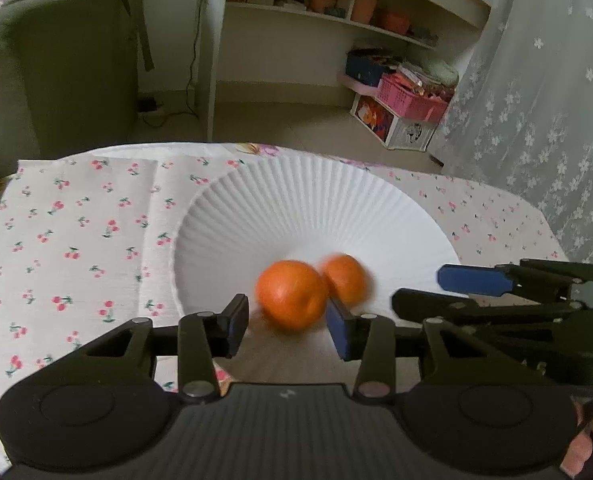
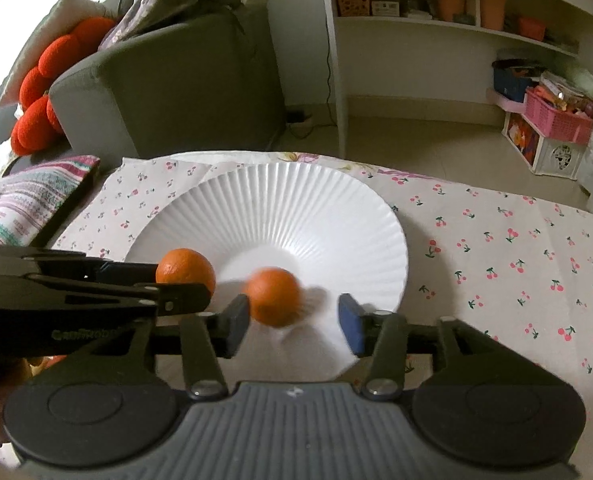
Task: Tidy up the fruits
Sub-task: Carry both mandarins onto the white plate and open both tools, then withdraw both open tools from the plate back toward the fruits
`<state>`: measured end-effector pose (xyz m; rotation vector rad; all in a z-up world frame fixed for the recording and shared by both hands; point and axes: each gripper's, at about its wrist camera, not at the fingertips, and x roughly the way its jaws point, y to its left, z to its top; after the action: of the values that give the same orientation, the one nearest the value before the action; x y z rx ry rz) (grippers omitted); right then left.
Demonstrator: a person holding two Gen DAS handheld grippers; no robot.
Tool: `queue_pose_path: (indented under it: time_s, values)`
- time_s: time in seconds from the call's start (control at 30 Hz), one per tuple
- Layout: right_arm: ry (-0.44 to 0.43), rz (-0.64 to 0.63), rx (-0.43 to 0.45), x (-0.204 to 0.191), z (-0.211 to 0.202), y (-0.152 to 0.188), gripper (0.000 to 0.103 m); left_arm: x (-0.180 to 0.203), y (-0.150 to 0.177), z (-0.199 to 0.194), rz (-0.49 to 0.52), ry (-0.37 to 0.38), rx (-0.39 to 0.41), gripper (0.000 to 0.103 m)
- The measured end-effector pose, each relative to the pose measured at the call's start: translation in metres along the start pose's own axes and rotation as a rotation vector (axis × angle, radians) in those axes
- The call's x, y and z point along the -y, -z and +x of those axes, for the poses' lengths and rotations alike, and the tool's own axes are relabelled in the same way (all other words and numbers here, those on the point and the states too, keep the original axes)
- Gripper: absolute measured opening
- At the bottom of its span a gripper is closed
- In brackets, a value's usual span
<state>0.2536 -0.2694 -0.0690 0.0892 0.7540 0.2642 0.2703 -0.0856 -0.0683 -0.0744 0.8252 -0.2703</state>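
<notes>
Two blurred oranges sit touching in a ribbed white plate (image 1: pixel 316 204) on a cherry-print cloth (image 1: pixel 68 240). The nearer orange (image 1: pixel 290 294) lies between the left gripper's (image 1: pixel 290 330) parted fingers; the farther orange (image 1: pixel 346 278) is behind. The right gripper (image 1: pixel 428 286) reaches in from the right.

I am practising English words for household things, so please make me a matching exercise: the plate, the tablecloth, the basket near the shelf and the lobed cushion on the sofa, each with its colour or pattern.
Things:
1 plate
2 tablecloth
3 basket
4 cushion

Colour or pattern:
a pink
b red
c white, ribbed
d cherry print

Pairs: 1-c, 2-d, 3-a, 4-b
</notes>
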Motion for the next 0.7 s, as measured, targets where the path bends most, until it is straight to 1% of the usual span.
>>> queue_pose_path:
  time_s: [0.07,0.1,0.17,0.2,0.3,0.33,0.4,0.47,0.57,0.6,0.63,0.7]
  values:
    - [0.016,0.005,0.003,0.000,-0.005,-0.003,0.047,-0.009,-0.002,-0.011,-0.029,0.017,0.018,0.034]
    - [0.018,0.010,0.003,-0.001,-0.007,-0.004,0.047,-0.014,-0.004,-0.018,-0.047,0.029,0.029,0.037]
    - [0.027,0.016,0.007,-0.003,-0.016,-0.007,0.048,-0.025,-0.007,-0.033,-0.074,0.040,0.059,0.038]
    - [0.033,0.014,0.014,-0.005,-0.023,-0.009,0.050,-0.030,-0.008,-0.041,-0.089,0.034,0.070,0.038]
    - [0.047,0.007,0.038,-0.012,-0.043,-0.012,0.060,-0.045,-0.006,-0.065,-0.144,0.011,0.103,0.039]
    - [0.050,0.006,0.041,-0.015,-0.049,-0.012,0.063,-0.048,-0.004,-0.073,-0.156,0.004,0.106,0.041]
    - [0.061,0.012,0.038,-0.021,-0.062,-0.008,0.065,-0.048,0.000,-0.086,-0.161,-0.022,0.108,0.047]
    - [0.068,0.014,0.021,-0.028,-0.069,-0.004,0.065,-0.046,0.007,-0.099,-0.153,-0.049,0.113,0.059]
    - [0.075,0.015,-0.011,-0.041,-0.081,0.006,0.065,-0.041,0.018,-0.115,-0.149,-0.087,0.104,0.064]
    - [0.068,0.015,-0.022,-0.046,-0.086,0.011,0.065,-0.039,0.022,-0.119,-0.149,-0.100,0.098,0.066]
    - [0.058,0.011,-0.030,-0.050,-0.090,0.015,0.065,-0.039,0.026,-0.124,-0.149,-0.109,0.096,0.070]
    - [0.035,0.001,-0.034,-0.057,-0.099,0.023,0.065,-0.038,0.038,-0.140,-0.138,-0.119,0.114,0.072]
